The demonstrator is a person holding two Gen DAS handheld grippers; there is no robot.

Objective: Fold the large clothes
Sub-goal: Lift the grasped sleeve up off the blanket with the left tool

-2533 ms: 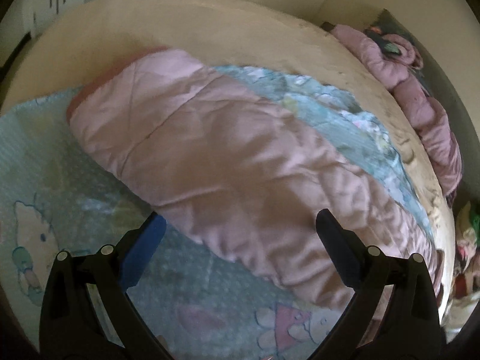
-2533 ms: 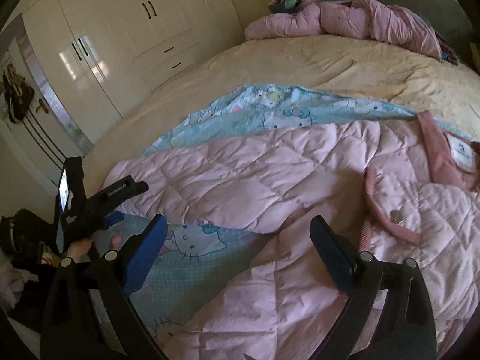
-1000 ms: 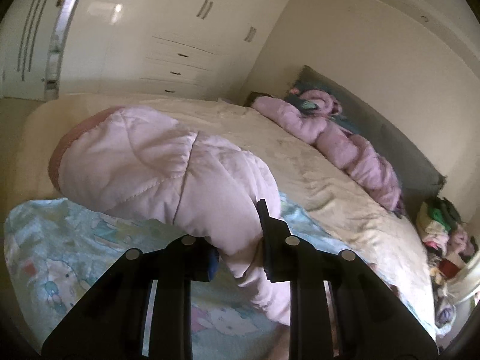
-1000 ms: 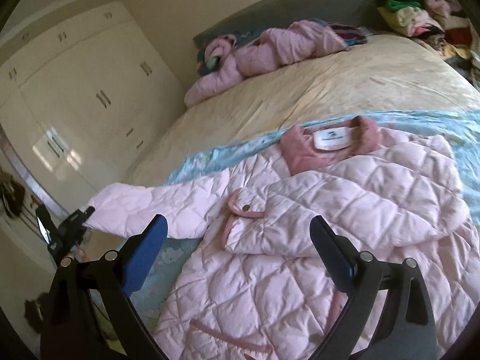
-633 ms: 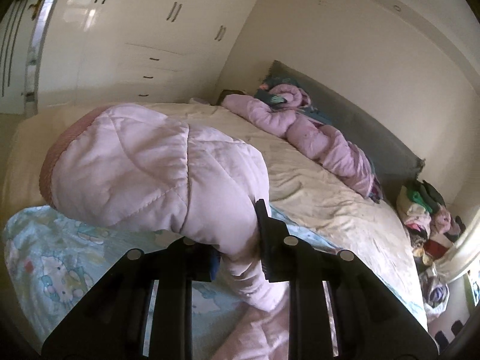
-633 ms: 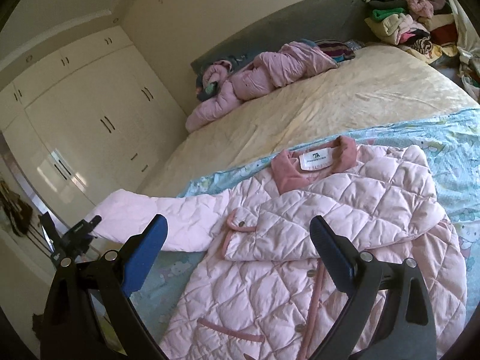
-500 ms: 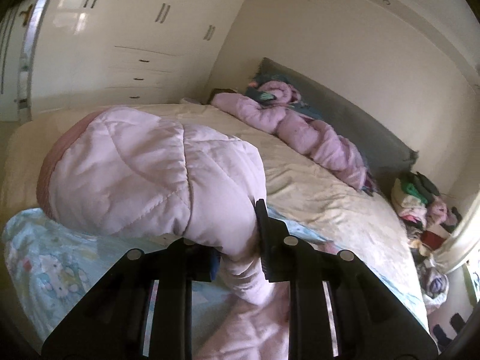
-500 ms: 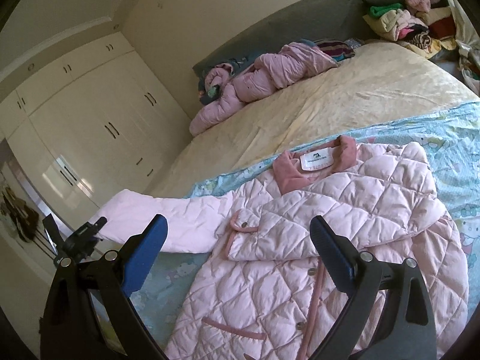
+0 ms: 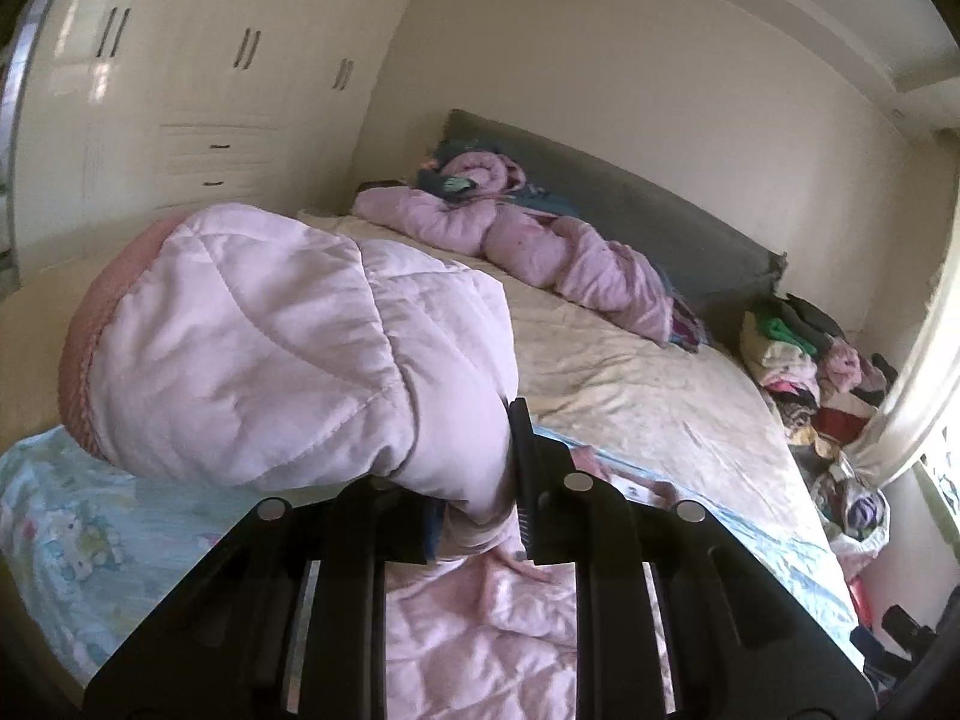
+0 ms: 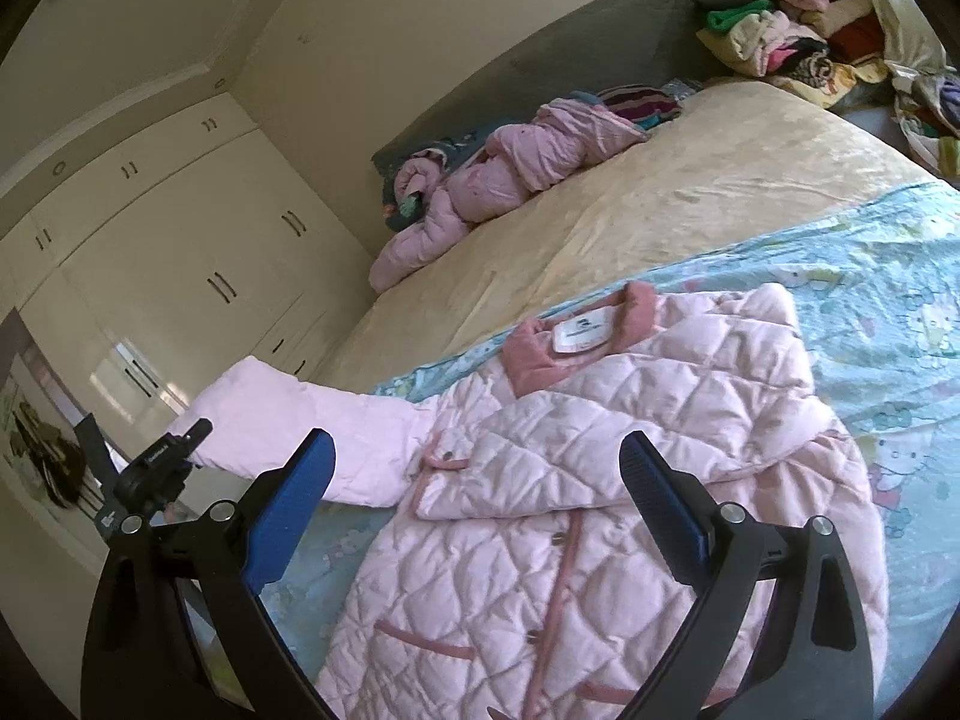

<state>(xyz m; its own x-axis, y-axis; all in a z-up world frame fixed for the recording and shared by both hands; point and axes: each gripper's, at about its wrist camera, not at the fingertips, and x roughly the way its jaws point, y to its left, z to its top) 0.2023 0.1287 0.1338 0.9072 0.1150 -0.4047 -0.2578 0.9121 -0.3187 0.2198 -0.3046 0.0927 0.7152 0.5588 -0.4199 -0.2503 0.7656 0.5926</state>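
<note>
Pink quilted sleeve (image 9: 288, 348) pinched in left gripper (image 9: 480, 504); right gripper (image 10: 480, 516) agape, empty.

A bedroom in a home is shown. A big bed with a pale yellow cover (image 10: 690, 192) and a grey padded headboard (image 10: 540, 54) is seen at 12 o'clock. Tall cream wardrobe doors with dark handles (image 10: 198, 252) are seen at 9 o'clock. A messy pile of mixed clothes (image 10: 786, 0) is heaped at 2 o'clock beside the bed.
</note>
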